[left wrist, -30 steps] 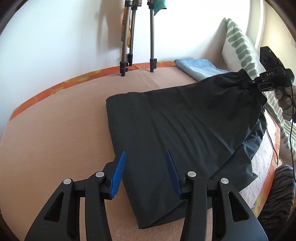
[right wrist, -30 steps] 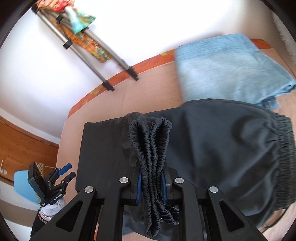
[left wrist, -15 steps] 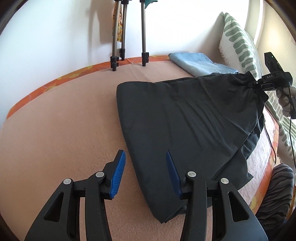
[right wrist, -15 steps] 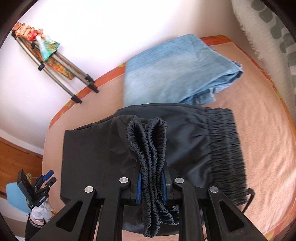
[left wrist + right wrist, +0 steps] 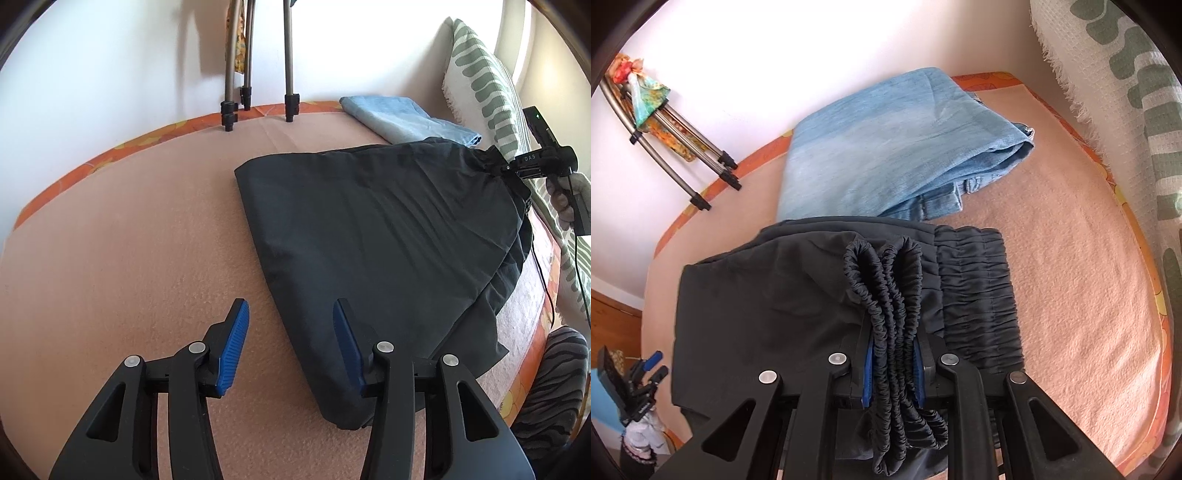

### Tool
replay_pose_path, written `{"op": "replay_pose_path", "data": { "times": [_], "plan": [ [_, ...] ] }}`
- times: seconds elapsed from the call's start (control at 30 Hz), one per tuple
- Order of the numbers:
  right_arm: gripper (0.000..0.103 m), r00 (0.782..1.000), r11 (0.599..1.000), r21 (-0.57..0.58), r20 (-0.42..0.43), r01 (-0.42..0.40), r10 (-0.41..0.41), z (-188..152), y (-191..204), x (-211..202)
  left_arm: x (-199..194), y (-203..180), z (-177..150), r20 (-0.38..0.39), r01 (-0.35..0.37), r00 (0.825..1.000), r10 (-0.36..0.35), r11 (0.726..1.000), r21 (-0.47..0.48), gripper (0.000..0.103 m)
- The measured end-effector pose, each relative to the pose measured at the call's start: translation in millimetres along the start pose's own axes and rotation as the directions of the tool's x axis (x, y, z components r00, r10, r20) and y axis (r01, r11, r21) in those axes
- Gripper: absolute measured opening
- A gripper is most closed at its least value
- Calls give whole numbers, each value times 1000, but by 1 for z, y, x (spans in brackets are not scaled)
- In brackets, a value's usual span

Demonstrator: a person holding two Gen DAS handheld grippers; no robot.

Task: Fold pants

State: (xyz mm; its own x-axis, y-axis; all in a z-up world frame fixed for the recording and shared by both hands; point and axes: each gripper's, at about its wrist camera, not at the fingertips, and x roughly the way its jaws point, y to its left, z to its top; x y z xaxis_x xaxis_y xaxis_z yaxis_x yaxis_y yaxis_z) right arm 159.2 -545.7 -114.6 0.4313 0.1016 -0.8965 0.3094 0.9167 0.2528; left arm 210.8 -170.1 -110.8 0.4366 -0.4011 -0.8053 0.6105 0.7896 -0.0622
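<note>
Black pants (image 5: 376,236) lie folded over on the pink bed cover (image 5: 129,240). My right gripper (image 5: 891,363) is shut on the gathered elastic cuffs (image 5: 886,288) and holds them above the elastic waistband (image 5: 975,291). It also shows in the left wrist view (image 5: 517,168), at the far right end of the pants. My left gripper (image 5: 290,325) is open and empty, low over the folded left edge of the pants. It shows small in the right wrist view (image 5: 646,369).
Folded light blue jeans (image 5: 894,147) lie at the back, touching the pants' far edge. Tripod legs (image 5: 255,99) stand by the wall. A green-patterned pillow (image 5: 484,81) lines the right side. An orange bed border (image 5: 74,162) runs along the edge.
My right gripper has carried the cuffs further right, over the waistband, drawing the pants' top layer along. My left gripper stayed open and shifted left relative to the folded edge.
</note>
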Motion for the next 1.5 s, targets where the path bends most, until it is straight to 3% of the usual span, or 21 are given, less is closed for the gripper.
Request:
{"op": "replay_pose_path", "data": {
  "times": [0.13, 0.27, 0.37, 0.5, 0.53, 0.63, 0.7, 0.77, 0.87, 1.03, 1.27, 1.37, 1.5],
  "plan": [
    [27, 997, 996, -47, 10, 72, -72, 1, 8, 1, -4, -6, -2, -8, 10, 1000, -9, 1000, 28, 47],
    [54, 989, 989, -75, 91, 125, -118, -2, 18, -25, -12, -8, -5, -17, 15, 1000, -14, 999, 49, 47],
    [54, 989, 992, -110, 141, 69, -53, -13, 37, -53, -17, -12, -7, -31, 26, 999, -24, 997, 73, 47],
    [54, 981, 968, -225, 128, -116, 147, -46, 88, -80, -24, -21, -12, -56, 33, 998, -27, 992, 121, 48],
    [53, 975, 950, -264, 100, -167, 199, -58, 106, -82, -26, -23, -14, -60, 29, 998, -21, 991, 134, 48],
    [35, 956, 891, -363, 8, -271, 295, -90, 152, -74, -28, -25, -20, -68, 17, 998, -7, 989, 147, 48],
    [28, 937, 847, -409, -61, -338, 344, -112, 186, -61, -28, -24, -21, -73, 7, 997, 3, 989, 145, 48],
    [18, 918, 806, -445, -131, -391, 373, -132, 217, -45, -29, -19, -22, -76, 3, 997, 7, 991, 130, 48],
    [12, 909, 758, -504, -190, -414, 370, -160, 260, -17, -27, -9, -20, -76, -8, 997, 15, 995, 100, 48],
    [7, 914, 761, -507, -241, -404, 325, -183, 298, 29, -23, 8, -6, -59, -4, 998, 7, 999, 50, 47],
    [7, 931, 790, -494, -174, -363, 320, -195, 317, 54, 14, 7, 21, -101, 0, 995, 12, 993, 118, 47],
    [7, 931, 784, -505, -139, -360, 338, -199, 322, 54, 35, 4, 29, -129, 8, 992, 11, 989, 148, 47],
    [7, 928, 759, -537, -158, -367, 337, -209, 332, 60, 54, 2, 34, -155, 18, 988, 7, 987, 162, 47]
  ]
}}
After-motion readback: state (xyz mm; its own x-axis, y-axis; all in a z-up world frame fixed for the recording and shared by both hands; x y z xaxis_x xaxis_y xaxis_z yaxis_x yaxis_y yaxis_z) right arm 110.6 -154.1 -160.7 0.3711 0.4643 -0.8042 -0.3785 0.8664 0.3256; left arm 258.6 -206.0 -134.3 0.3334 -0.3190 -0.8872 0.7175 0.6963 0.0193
